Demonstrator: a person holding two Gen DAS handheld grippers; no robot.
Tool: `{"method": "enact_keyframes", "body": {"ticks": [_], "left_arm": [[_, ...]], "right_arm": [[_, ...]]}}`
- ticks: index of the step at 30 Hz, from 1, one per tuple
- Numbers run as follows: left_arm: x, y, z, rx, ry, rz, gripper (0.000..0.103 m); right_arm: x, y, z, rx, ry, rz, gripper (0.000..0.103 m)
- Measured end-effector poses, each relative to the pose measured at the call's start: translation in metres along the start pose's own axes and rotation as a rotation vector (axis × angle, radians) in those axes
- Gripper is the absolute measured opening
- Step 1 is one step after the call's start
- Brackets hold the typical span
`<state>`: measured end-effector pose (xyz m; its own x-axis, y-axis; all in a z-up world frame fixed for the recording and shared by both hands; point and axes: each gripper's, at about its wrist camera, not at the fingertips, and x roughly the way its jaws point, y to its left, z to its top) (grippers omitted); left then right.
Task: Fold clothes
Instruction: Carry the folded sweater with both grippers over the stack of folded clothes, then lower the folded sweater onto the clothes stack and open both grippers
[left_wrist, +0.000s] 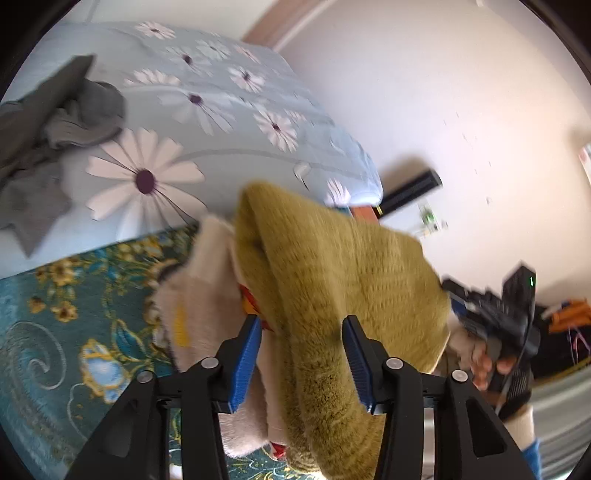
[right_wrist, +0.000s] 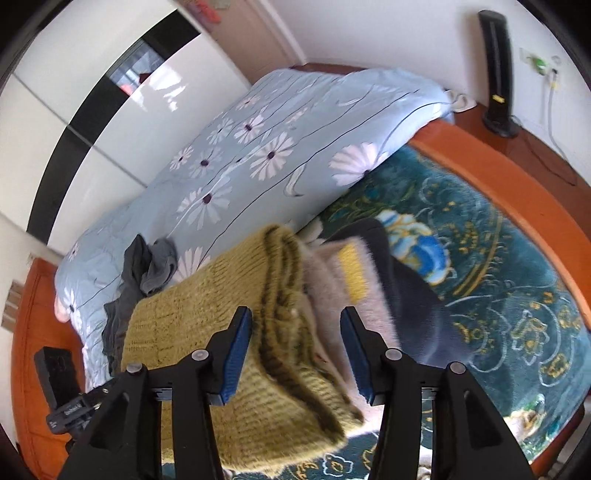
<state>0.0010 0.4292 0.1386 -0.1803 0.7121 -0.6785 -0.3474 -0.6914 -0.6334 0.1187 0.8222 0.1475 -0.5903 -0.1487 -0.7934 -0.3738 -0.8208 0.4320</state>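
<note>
A folded olive-green knit sweater (left_wrist: 343, 280) lies on top of a cream fleece garment (left_wrist: 207, 295) on the teal patterned blanket. My left gripper (left_wrist: 302, 362) is open, its blue pads either side of the sweater's folded edge. In the right wrist view the same green sweater (right_wrist: 207, 328) tops a stack with the cream garment (right_wrist: 343, 280) and a dark navy piece (right_wrist: 410, 295) beneath. My right gripper (right_wrist: 297, 354) is open, its jaws straddling the stack's edge. The right gripper body and the hand holding it also show in the left wrist view (left_wrist: 498, 325).
A pile of grey clothes (left_wrist: 55, 125) lies on the light blue daisy quilt (left_wrist: 221, 110), also visible in the right wrist view (right_wrist: 147, 273). The teal floral blanket (right_wrist: 498, 258) covers the near bed, with an orange wooden bed frame (right_wrist: 517, 192). A black tower device (right_wrist: 498, 70) stands by the wall.
</note>
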Motion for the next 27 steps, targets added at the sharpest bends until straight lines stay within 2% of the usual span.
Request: {"method": "enact_keyframes", "body": {"ticks": [2, 6, 9, 12, 16, 19, 27], "left_arm": [[-0.011, -0.014, -0.002, 0.054, -0.03, 0.034, 0.051], [-0.018, -0.054, -0.02, 0.237, -0.062, 0.11, 0.052], [-0.013, -0.082, -0.04, 0.383, -0.085, 0.158, 0.052], [-0.004, -0.093, -0.057, 0.469, -0.074, 0.175, 0.052], [0.017, -0.088, -0.064, 0.494, -0.037, 0.219, 0.052], [0.031, -0.079, -0.065, 0.476, -0.013, 0.217, 0.052], [0.053, -0.08, -0.069, 0.513, 0.013, 0.224, 0.056]], "right_arm": [[-0.012, 0.005, -0.003, -0.016, -0.032, -0.021, 0.051], [-0.026, 0.037, -0.017, -0.12, -0.079, -0.023, 0.051], [-0.02, 0.062, -0.036, -0.227, -0.063, -0.012, 0.051], [-0.007, 0.073, -0.056, -0.318, -0.024, 0.019, 0.051], [0.008, 0.061, -0.066, -0.333, -0.023, -0.066, 0.051], [0.018, 0.049, -0.066, -0.306, -0.024, -0.072, 0.051], [0.033, 0.031, -0.066, -0.253, -0.021, -0.083, 0.052]]}}
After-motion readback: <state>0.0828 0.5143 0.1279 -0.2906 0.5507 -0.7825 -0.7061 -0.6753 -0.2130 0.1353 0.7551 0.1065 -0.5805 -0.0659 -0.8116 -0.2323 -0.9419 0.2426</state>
